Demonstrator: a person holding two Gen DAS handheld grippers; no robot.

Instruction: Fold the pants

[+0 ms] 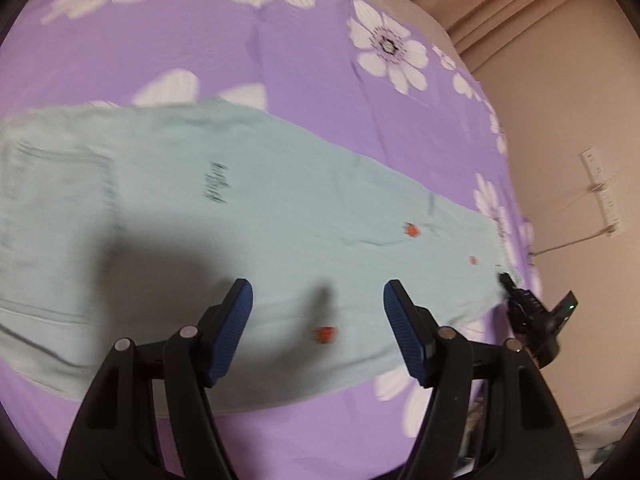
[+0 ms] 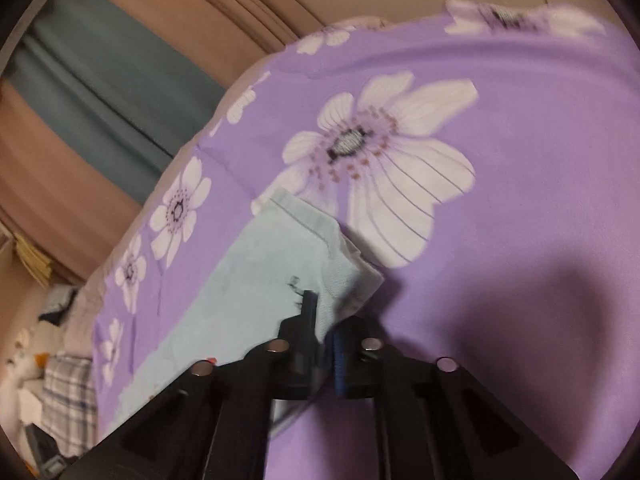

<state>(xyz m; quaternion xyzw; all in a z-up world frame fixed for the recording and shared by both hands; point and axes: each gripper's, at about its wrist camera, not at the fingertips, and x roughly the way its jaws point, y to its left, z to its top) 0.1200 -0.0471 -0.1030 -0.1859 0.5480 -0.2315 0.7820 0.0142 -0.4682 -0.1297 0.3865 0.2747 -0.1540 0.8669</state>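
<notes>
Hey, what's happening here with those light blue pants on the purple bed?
A person is folding pale blue pants laid lengthwise on a purple floral bedsheet, using a handheld gripper in each hand. The right gripper is shut on the hem end of the pants, pinching the cloth at the leg cuff. The left gripper hangs open above the middle of the leg, holding nothing. The pants appear already folded in half lengthwise; the crosswise fold is not yet made.
</notes>
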